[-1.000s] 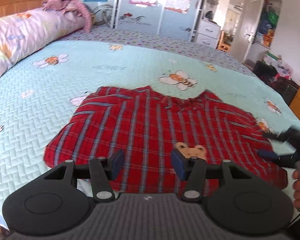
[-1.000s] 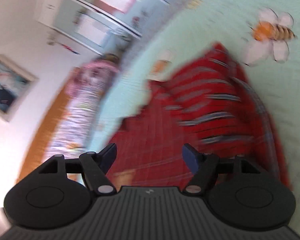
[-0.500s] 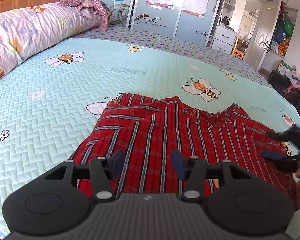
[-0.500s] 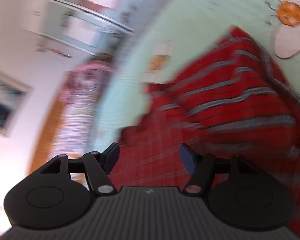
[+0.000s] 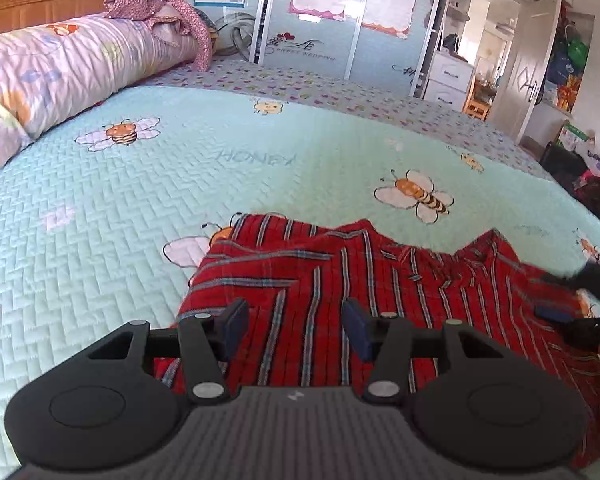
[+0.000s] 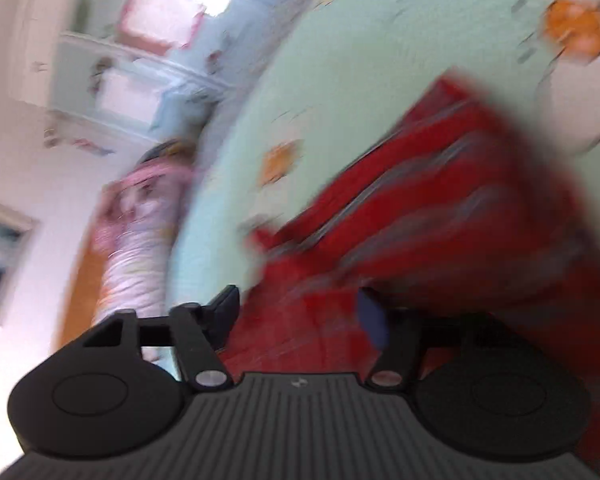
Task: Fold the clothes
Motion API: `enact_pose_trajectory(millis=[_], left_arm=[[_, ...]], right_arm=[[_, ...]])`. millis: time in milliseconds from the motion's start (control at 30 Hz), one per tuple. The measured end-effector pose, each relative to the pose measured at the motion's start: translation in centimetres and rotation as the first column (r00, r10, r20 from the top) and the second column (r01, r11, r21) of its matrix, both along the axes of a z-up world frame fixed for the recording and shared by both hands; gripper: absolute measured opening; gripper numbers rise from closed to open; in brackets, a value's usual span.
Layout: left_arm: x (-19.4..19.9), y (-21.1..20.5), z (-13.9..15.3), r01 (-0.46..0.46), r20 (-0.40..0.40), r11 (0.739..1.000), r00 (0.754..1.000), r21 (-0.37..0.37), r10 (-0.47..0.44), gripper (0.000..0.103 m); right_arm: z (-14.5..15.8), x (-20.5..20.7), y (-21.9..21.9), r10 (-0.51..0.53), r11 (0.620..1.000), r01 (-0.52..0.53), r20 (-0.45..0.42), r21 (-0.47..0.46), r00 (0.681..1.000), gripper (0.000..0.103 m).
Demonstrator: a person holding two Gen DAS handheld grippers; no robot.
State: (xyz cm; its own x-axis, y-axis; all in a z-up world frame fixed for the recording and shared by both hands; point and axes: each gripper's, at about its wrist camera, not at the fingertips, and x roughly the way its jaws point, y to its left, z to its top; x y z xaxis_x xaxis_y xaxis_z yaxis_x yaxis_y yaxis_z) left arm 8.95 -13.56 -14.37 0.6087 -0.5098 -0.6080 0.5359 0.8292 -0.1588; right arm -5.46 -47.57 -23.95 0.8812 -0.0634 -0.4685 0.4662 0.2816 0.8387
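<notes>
A red plaid shirt [image 5: 340, 280] lies spread on the mint bee-print bedspread [image 5: 220, 168], collar toward the far side. My left gripper [image 5: 296, 326] is open and hovers over the shirt's near left part, nothing between its fingers. My right gripper [image 5: 572, 294] shows at the right edge, low over the shirt's right side, with a hand behind it. In the blurred right wrist view the right gripper [image 6: 300, 316] is closing its jaws with red shirt [image 6: 440, 220] fabric in the gap. The pads still stand apart.
A rolled floral quilt [image 5: 60, 64] with a pink garment [image 5: 160, 4] on top runs along the headboard side at left. Wardrobe doors [image 5: 340, 20] stand beyond the bed. Bags and a drawer unit [image 5: 448, 76] crowd the right side of the room.
The left gripper has slid left, so the shirt now sits further right in its view. The right gripper has rolled, come closer over the shirt and narrowed its jaws.
</notes>
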Motion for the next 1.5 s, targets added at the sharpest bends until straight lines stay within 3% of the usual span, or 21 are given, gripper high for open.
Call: enact_pose_trajectory(millis=[67,100,267,367,400,433,500,567,700,767,833,900,967,1067,1167,1300,1333,1367,1400,1467,1500], left_arm=[[0.6,0.6,-0.1,-0.010,0.008,1.000,1.000,-0.004,0.010,0.054],[1.0,0.9,-0.2,-0.017,0.008,1.000,1.000,-0.009,0.017,0.054],[3.4,0.2,-1.1,-0.046,0.009,0.999,0.999,-0.010,0.046,0.054],[5.6,0.3,-2.4,-0.099,-0.052,0.994,0.993,0.053,0.102,0.053],[6.0,1.1,-2.3,-0.121,-0.071,0.992,0.990,0.026,0.123,0.052],[5.9,2.0,-1.7,-0.122,-0.064,0.992,0.991,-0.031,0.120,0.052],[5.8,3.3,-0.5,-0.111,-0.047,0.985,0.993,-0.136,0.106,0.052],[5.9,1.7,0.1,-0.035,-0.038,0.986,0.999,-0.164,0.029,0.053],[7.4,-4.5,-1.1,0.080,-0.049,0.996,0.996,-0.026,-0.081,0.054],[9.5,-5.8,-3.5,0.044,-0.059,0.996,0.997,0.077,-0.040,0.054],[12.4,-5.2,-5.8,-0.021,-0.086,0.992,0.996,0.125,0.032,0.057],[15.1,-3.1,-6.7,-0.150,-0.115,0.981,0.980,0.124,0.164,0.057],[16.3,-0.8,-5.7,-0.237,-0.178,0.971,0.954,0.040,0.240,0.053],[14.3,-0.8,-2.9,-0.202,-0.135,0.977,0.972,-0.074,0.191,0.053],[11.6,-3.2,-1.0,-0.089,-0.083,0.988,0.993,-0.130,0.078,0.055],[9.6,-9.1,-3.9,0.048,-0.052,0.996,0.998,0.079,-0.044,0.055],[10.2,-9.8,-5.2,0.045,-0.074,0.990,0.997,0.137,-0.036,0.057],[11.0,-9.5,-5.8,0.030,-0.099,0.989,0.995,0.146,-0.015,0.057],[11.6,-8.6,-5.6,0.010,-0.121,0.993,0.993,0.115,0.004,0.057],[11.8,-7.2,-4.1,-0.047,-0.119,0.995,0.991,0.093,0.057,0.056],[11.4,-6.5,-3.2,-0.064,-0.107,0.995,0.992,0.081,0.072,0.056]], right_arm=[[-0.3,-2.1,-1.3,-0.088,0.995,0.087,0.003,0.042,0.996,0.037],[0.3,-2.9,-1.4,-0.099,0.995,0.098,0.023,0.035,0.995,0.046],[2.6,-2.6,1.1,0.044,0.998,-0.040,0.111,-0.037,0.993,0.070],[1.8,-2.0,0.3,0.020,0.996,-0.022,-0.020,-0.090,1.000,0.066],[1.8,-2.6,-0.2,-0.029,0.995,0.024,-0.049,-0.099,0.998,0.056],[1.8,-3.3,-0.6,-0.076,0.992,0.067,-0.076,-0.109,0.994,0.058],[4.3,-4.6,0.9,-0.063,0.983,0.062,-0.001,-0.175,0.998,0.059],[6.4,-3.2,2.9,0.032,0.975,-0.018,0.057,-0.220,0.998,0.067],[5.8,3.4,4.5,0.182,0.972,-0.169,0.065,-0.162,0.981,0.070],[4.5,5.0,3.3,0.197,0.973,-0.193,0.019,-0.124,0.980,0.070],[2.6,4.2,0.5,0.137,0.987,-0.137,-0.007,-0.090,0.991,0.059],[2.2,2.8,-1.3,0.080,0.994,-0.080,0.005,-0.078,0.997,0.039],[3.3,0.7,-2.2,0.026,0.996,-0.022,0.054,-0.086,0.998,0.042],[4.8,-2.4,-3.5,-0.051,0.994,0.063,0.128,-0.091,0.990,0.058],[5.3,-0.6,-0.1,0.092,0.994,-0.077,0.215,-0.079,0.972,0.071],[2.2,1.2,0.6,0.147,0.989,-0.147,0.146,-0.011,0.978,0.065],[1.5,1.3,-0.5,0.124,0.992,-0.123,0.116,-0.017,0.986,0.058],[0.9,1.4,-1.6,0.100,0.995,-0.098,0.086,-0.022,0.991,0.037],[0.8,0.0,-2.9,0.049,0.999,-0.049,0.057,0.004,0.997,0.029],[2.6,-3.1,-4.6,-0.068,0.998,0.068,0.011,-0.008,0.998,0.037],[4.0,-5.1,-4.8,-0.068,0.996,0.070,0.028,-0.051,0.997,0.049]])
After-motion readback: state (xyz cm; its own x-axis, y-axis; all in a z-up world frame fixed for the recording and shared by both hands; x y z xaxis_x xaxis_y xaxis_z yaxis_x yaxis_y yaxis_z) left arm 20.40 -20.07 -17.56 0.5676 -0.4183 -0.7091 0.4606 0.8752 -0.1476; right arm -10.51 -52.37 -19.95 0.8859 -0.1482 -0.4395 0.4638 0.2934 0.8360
